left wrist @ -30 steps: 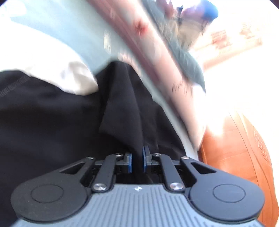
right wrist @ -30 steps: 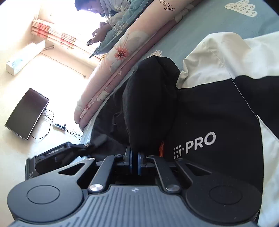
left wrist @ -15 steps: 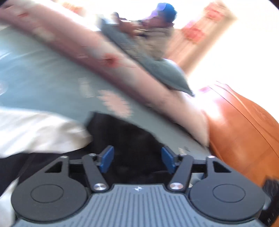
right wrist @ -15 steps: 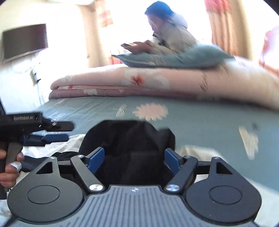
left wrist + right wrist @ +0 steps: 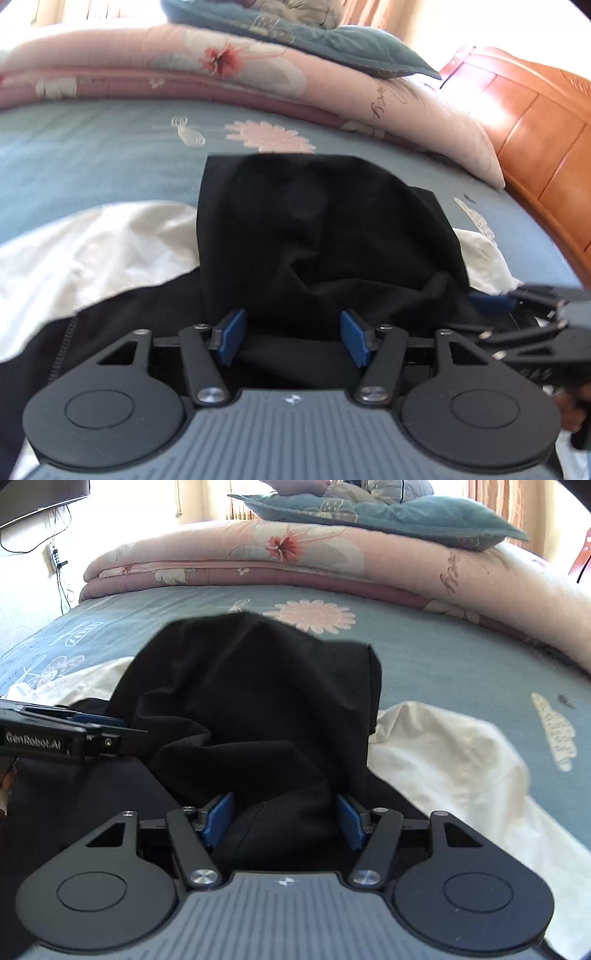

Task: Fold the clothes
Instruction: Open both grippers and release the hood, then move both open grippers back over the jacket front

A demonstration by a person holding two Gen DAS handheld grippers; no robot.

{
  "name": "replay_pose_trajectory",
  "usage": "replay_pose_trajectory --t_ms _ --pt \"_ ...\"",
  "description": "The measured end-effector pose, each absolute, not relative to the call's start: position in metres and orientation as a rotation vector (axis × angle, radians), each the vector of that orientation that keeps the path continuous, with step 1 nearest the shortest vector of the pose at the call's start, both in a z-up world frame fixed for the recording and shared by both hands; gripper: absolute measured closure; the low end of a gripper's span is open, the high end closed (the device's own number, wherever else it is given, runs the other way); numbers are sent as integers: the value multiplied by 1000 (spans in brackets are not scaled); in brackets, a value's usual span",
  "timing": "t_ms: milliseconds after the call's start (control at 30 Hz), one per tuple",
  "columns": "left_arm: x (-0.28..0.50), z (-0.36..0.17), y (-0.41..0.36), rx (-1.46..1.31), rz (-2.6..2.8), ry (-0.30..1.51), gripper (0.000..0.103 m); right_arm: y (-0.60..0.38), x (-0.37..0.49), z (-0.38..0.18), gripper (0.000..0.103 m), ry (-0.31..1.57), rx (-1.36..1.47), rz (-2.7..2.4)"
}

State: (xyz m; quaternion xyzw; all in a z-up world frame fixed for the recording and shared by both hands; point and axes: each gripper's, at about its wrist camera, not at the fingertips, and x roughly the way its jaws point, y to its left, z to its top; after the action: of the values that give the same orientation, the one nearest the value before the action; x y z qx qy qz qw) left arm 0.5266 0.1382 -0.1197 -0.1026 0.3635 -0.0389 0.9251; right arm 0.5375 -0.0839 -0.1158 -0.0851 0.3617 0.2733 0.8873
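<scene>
Left tool [image 5: 291, 334] released, jaws just opened, hood [image 5: 317, 229] loose between | right tool [image 5: 282, 821] released likewise | jacket [image 5: 443, 746] mid-bed [image 5: 461, 657], hood toward quilt | soft, light, limp; pinch hems or cuffs.

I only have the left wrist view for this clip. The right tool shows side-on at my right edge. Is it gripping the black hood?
Observer: No. In the right wrist view the right tool stands open. Its jaws have just been opening, and the black hood lies loose between the pads.
Operator: What lies right of the hood there?
Observer: A white sleeve, spread wide over the blue bedsheet, far more than your sliver shows.
Operator: Anything off the bed?
Observer: A dark screen on the wall, upper left.
</scene>
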Motion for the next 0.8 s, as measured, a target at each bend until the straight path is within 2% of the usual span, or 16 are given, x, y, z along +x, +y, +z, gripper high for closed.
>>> replay_pose_trajectory --t_ms 67,167,233,400,467,567,800 --pt "513 -105 134 -164 -82 735 36 -94 522 -95 29 734 -176 561" --pt "488 -81 117 -84 -106 731 34 -117 495 -66 28 710 -175 555" --pt "469 -67 104 -45 -124 746 26 -134 471 -49 25 703 -198 541" --pt "421 -40 73 -6 -134 852 26 -173 405 -21 23 738 -270 504" --pt "394 -32 60 15 -144 868 25 -184 377 -17 19 754 -283 491" --pt "350 -31 40 57 -165 875 19 -198 333 -25 17 771 -287 489" --pt "248 -82 -7 191 -172 913 18 -203 248 -95 17 857 -194 515"
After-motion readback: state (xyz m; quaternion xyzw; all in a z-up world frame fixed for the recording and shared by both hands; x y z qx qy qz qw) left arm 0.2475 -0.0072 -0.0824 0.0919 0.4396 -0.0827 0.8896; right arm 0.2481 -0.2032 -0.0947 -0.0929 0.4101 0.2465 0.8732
